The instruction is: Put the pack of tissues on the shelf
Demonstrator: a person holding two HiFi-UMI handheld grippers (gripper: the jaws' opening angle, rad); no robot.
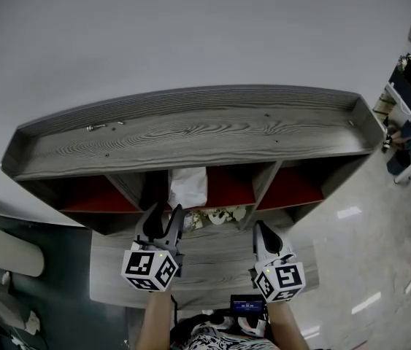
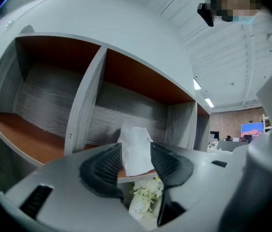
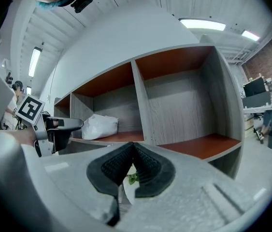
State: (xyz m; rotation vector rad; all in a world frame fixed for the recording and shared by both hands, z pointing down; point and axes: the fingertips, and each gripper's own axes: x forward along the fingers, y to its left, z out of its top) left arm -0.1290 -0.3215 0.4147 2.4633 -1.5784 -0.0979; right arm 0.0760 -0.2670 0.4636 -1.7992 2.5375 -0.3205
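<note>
Grey jaws sit low in the picture. The right gripper is pinched closed on nothing, and the left gripper is spread wide. Just past it, mid-frame, the white pack of tissues sits on the shelf. The letting-go step looks done. Next, pull straight back without bumping the pack.

Grey shelf with three red-floored compartments; the pack of tissues lies in the middle one
</note>
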